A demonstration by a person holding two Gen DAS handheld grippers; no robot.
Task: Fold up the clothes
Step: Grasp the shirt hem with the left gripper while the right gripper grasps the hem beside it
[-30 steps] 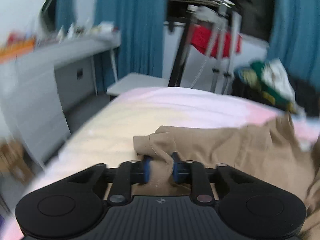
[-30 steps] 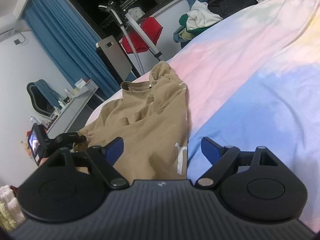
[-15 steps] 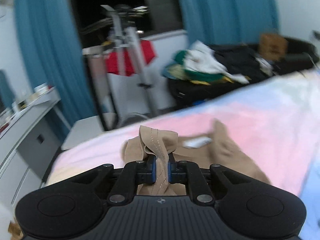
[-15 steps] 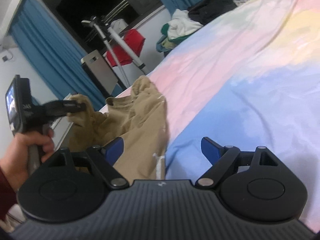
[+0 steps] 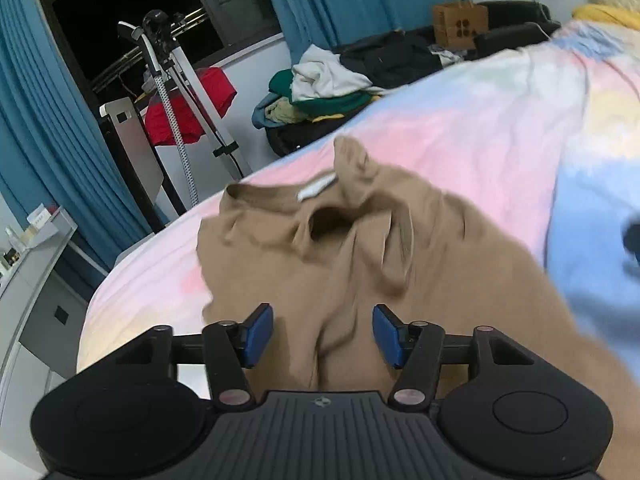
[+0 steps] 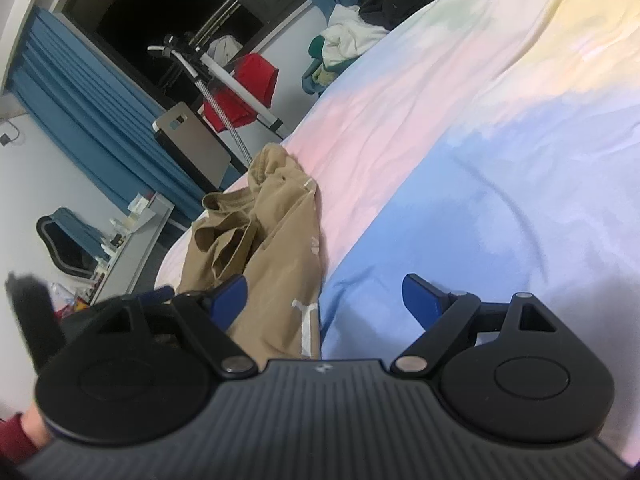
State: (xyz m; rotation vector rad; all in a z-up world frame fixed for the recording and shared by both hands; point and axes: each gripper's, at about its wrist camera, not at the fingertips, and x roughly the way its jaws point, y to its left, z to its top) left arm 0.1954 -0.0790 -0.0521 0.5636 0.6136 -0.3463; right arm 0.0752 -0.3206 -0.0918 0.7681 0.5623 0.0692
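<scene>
The left tongs (image 5: 322, 334) stand apart, blue pads clear of any cloth, hovering just above the tan shirt (image 5: 360, 264). This view looks into the garment's neck opening, with its white label (image 5: 316, 190) near the collar and one sleeve rumpled up beside it. The right wrist view shows what the left does not: the shirt (image 6: 272, 256) lies as a long, crumpled strip along the left edge of the bed, with white markings near its lower hem. The right tongs (image 6: 324, 300) are also spread wide and hold nothing, one pad over the shirt's edge and the other over bare sheet.

The bed carries a pastel sheet (image 5: 500, 120) in pink, blue and yellow patches. Beyond it hang blue curtains (image 5: 48, 128) beside a dark window, with a garment steamer (image 5: 168, 80) and a red cloth (image 5: 188, 112) on its stand. A heap of mixed clothes (image 5: 328, 88) lies past the far edge of the bed, and a grey dresser (image 5: 36, 280) stands at the left.
</scene>
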